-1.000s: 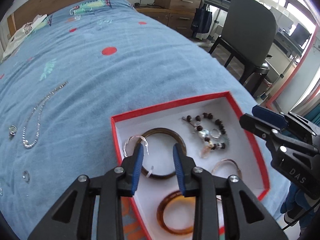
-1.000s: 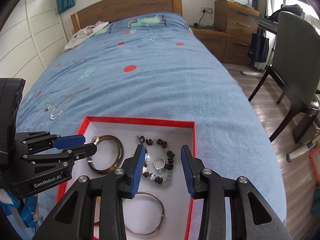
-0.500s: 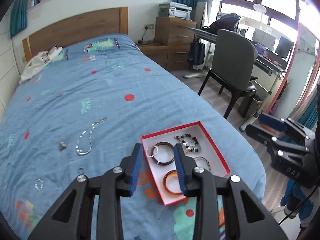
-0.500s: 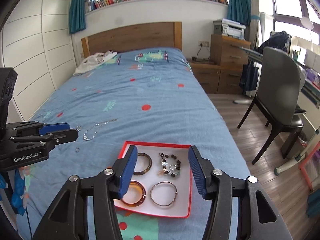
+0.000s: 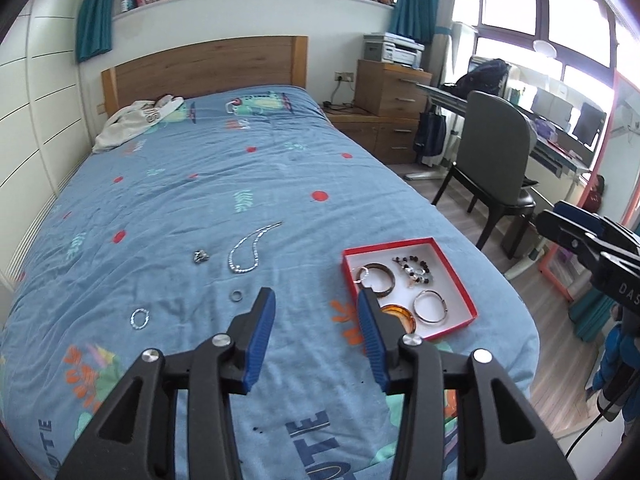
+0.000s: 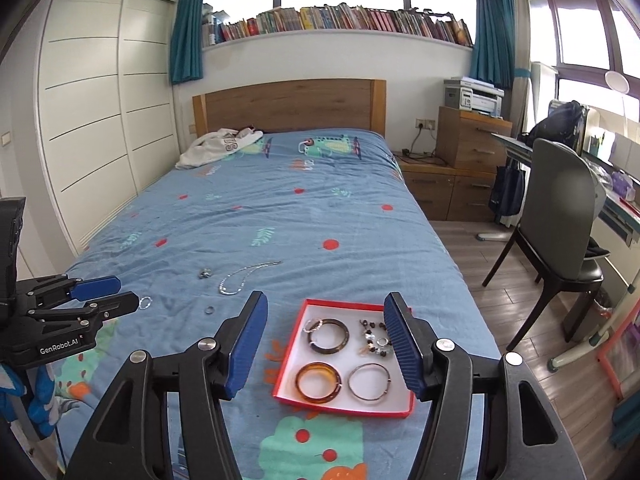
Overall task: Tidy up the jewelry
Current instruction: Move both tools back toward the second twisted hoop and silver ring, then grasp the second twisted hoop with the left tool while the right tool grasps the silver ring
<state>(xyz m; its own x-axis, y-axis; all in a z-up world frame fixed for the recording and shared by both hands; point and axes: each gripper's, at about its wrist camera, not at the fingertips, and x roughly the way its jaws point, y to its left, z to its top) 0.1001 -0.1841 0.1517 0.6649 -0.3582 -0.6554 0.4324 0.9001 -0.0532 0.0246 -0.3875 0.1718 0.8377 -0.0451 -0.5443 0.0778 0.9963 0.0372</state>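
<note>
both hand-held grippers are up above the bed point(image 6: 280, 216) and hold nothing: the left hand-held gripper point(image 5: 316, 312) has its blue fingers wide apart, and the right hand-held gripper point(image 6: 324, 322) is spread even wider. the red box point(image 6: 298, 330) sits on the blue blanket near the foot of the bed, and it already has a dark bangle point(image 6: 329, 336), an orange bangle point(image 6: 318, 377), a thin silver hoop point(image 6: 369, 376) and a bead bracelet point(image 6: 374, 336) inside. still out on the blanket, well apart from the box, lie a silver chain point(image 5: 246, 252), a small lumpy charm point(image 5: 201, 256), a little ring point(image 5: 236, 295) and a small sparkly loop point(image 5: 139, 319). these look tiny, light and slippery, and the soft blanket will sink under them. the chain is floppy, so i think pinching it in the middle of the curve is best. the ring lies flat, so nip it across its rim, gently
</note>
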